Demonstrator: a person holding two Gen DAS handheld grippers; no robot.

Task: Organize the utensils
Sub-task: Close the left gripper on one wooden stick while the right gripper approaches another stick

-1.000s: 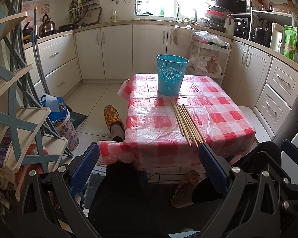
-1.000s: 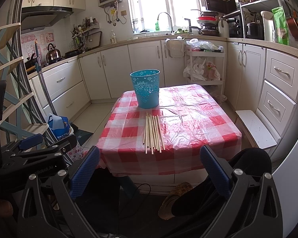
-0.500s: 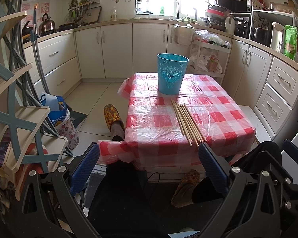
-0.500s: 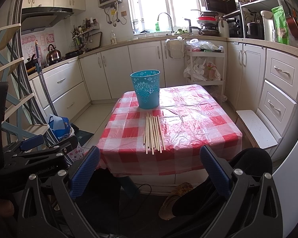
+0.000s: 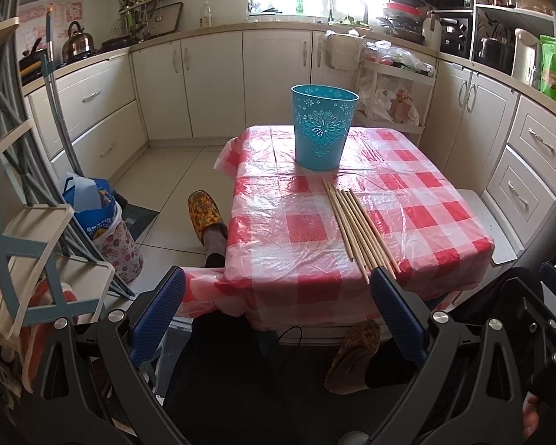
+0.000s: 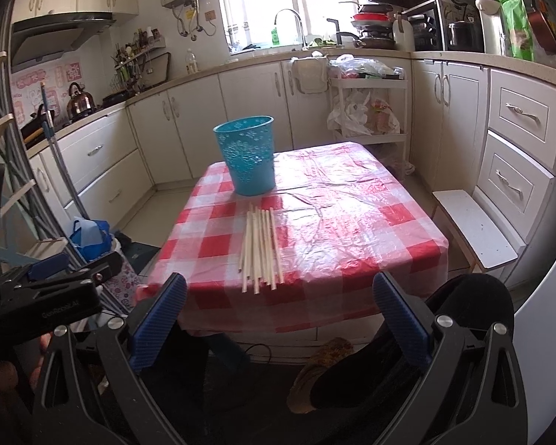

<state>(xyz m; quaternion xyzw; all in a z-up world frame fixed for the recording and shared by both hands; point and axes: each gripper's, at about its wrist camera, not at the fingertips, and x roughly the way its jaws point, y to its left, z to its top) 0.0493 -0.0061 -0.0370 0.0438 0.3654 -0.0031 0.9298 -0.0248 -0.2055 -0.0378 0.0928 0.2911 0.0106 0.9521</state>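
Several wooden chopsticks [image 5: 357, 231] [image 6: 260, 247] lie side by side on a red-and-white checked tablecloth [image 5: 300, 237] [image 6: 337, 230]. Behind them stands an upright teal bucket [image 5: 323, 127] [image 6: 247, 155]. My left gripper [image 5: 278, 315] hangs open, short of the table's near edge, nothing between its blue pads. My right gripper [image 6: 278, 313] is open too, also in front of the near edge and holding nothing. The left gripper's body [image 6: 48, 296] shows at the left of the right wrist view.
The small table stands mid-kitchen, white cabinets [image 5: 211, 81] around it. A shelf rack [image 5: 22, 230] and a bag [image 5: 92, 207] are on the left, a white stool [image 6: 474, 230] on the right. A person's slippered feet [image 5: 204, 211] [image 6: 322, 363] rest by and under the table.
Both views have drifted only slightly; the right wrist view now sits a little more to the right of the chopsticks. Both grippers remain open and nothing on the table has moved.
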